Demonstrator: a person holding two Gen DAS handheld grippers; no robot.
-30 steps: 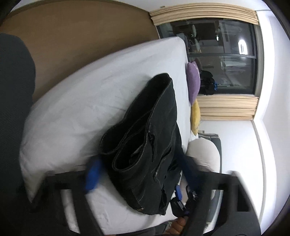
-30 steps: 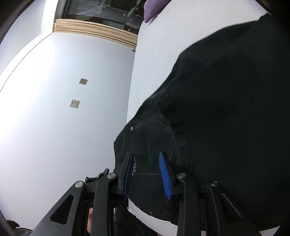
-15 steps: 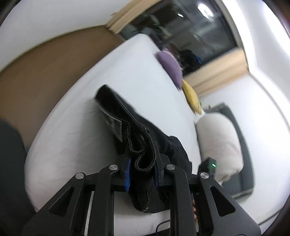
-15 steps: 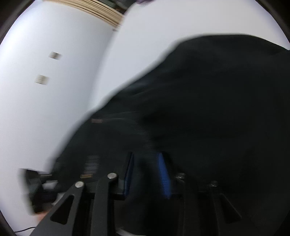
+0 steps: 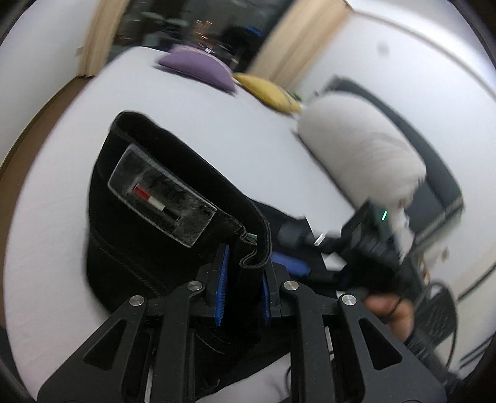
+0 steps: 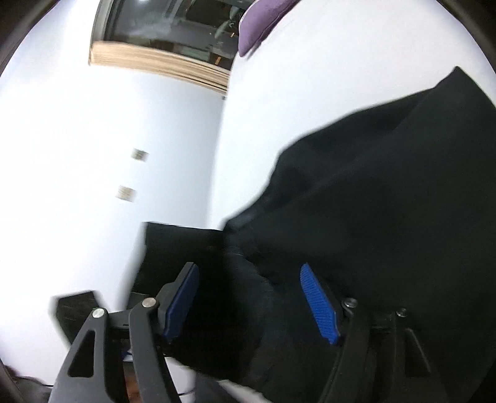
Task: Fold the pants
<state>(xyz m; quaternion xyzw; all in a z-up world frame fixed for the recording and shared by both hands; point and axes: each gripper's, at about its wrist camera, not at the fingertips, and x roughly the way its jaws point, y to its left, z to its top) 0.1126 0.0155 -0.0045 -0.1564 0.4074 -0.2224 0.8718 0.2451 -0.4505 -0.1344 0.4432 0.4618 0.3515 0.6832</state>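
Black pants [image 5: 145, 223] lie bunched on a white bed [image 5: 62, 173], waistband up, with a grey label patch [image 5: 161, 204] showing. My left gripper [image 5: 243, 276] is shut on the waistband edge near the fly. In the right wrist view the pants [image 6: 387, 192] fill the right half. My right gripper [image 6: 251, 297] stands open, its blue pads [image 6: 319, 303] wide apart with black fabric lying between them. The right gripper body also shows in the left wrist view [image 5: 365, 248], held by a hand just right of the pants.
A purple pillow [image 5: 198, 66] and a yellow pillow [image 5: 266, 90] lie at the bed's far end, a white bolster [image 5: 362, 152] at its right edge. A dark window [image 6: 173, 28] and a white wall [image 6: 93, 155] are beyond the bed.
My left gripper closed on the waistband and lifted it, turning toward the pillows. My right gripper's pads spread much wider apart on the fabric.
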